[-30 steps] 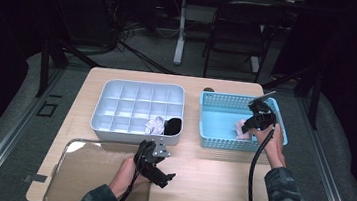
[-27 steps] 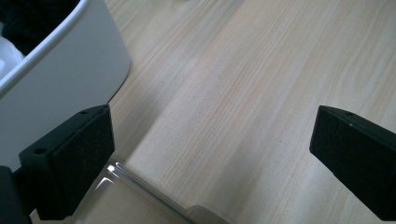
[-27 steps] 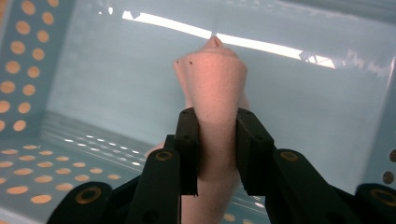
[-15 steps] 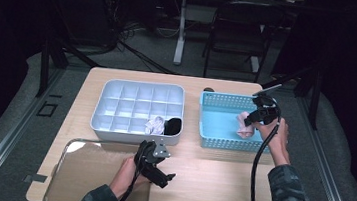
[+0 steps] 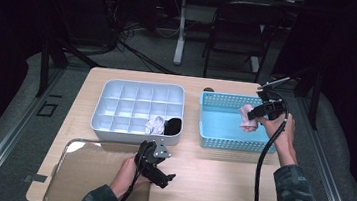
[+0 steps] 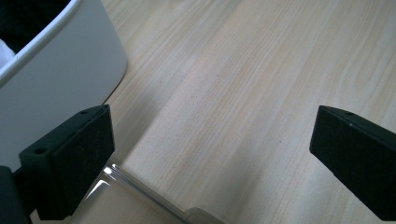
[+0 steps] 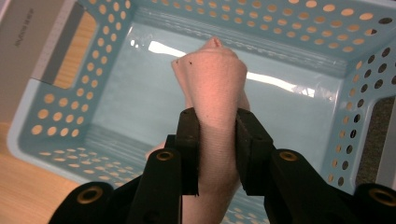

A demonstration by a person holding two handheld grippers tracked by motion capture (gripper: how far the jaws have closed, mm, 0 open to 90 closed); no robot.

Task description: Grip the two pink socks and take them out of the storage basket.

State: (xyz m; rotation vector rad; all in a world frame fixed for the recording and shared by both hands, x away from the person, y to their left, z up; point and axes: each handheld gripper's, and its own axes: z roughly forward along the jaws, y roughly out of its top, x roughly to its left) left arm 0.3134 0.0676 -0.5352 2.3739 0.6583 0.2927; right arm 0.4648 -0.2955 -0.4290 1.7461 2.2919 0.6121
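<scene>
Your left gripper [image 5: 158, 171] rests near the tabletop's [image 5: 218, 180] front edge, jaws spread wide with nothing between them, just in front of the white divided tray [image 5: 138, 107]; your right gripper [image 7: 215, 140] pinches a pink sock [image 7: 215, 88] above the blue perforated basket [image 5: 223, 130] toward the right edge

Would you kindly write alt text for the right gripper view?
The right gripper is shut on a rolled pink sock, holding it above the bare floor of a perforated light-blue basket on a wooden table.

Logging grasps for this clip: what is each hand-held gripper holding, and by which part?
Right hand-held gripper pinches a pink rolled sock around its middle; left hand-held gripper is open, holding nothing.
</scene>
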